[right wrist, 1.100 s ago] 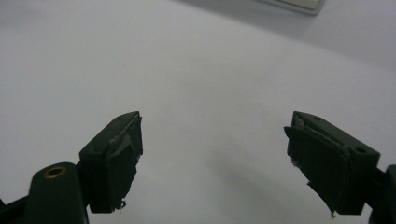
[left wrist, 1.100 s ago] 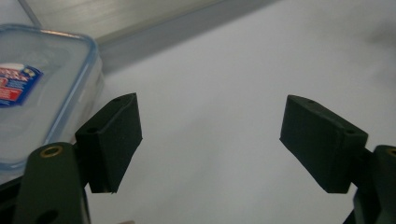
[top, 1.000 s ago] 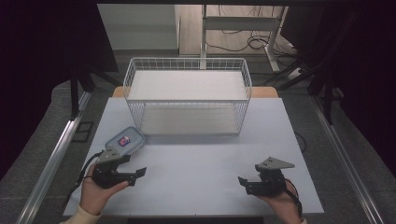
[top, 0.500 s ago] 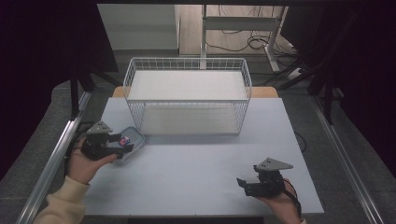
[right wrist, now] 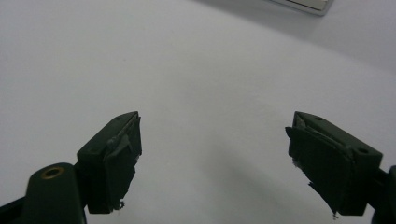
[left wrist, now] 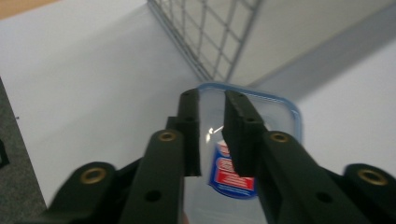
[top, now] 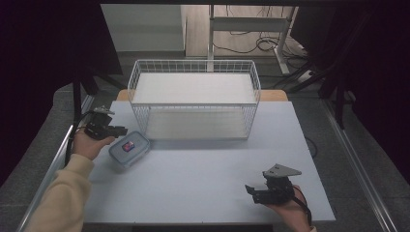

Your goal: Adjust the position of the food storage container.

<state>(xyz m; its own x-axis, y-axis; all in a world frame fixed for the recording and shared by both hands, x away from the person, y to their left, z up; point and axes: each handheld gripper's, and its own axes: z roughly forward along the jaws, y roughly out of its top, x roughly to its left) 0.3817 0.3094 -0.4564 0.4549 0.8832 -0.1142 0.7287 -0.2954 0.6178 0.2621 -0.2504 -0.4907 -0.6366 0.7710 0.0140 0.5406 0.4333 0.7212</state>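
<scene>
My left gripper (left wrist: 212, 133) blocks most of the clear lidded box (top: 129, 148), which sits on the table (top: 203, 179) just beside the wire basket's (top: 193, 99) front left corner. Its red-and-blue label (left wrist: 231, 175) is blurred, the writing unreadable. Since a second ago that gripper has swung over to the box; its jaws have just been closing, apparently above the lid, gripping nothing. My right gripper (right wrist: 215, 158) rests with jaws spread wide.

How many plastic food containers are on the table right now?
1. The clear lidded container sits on the table's left side, just off the wire basket's front left corner, beside the left claw. None seems hidden.
</scene>
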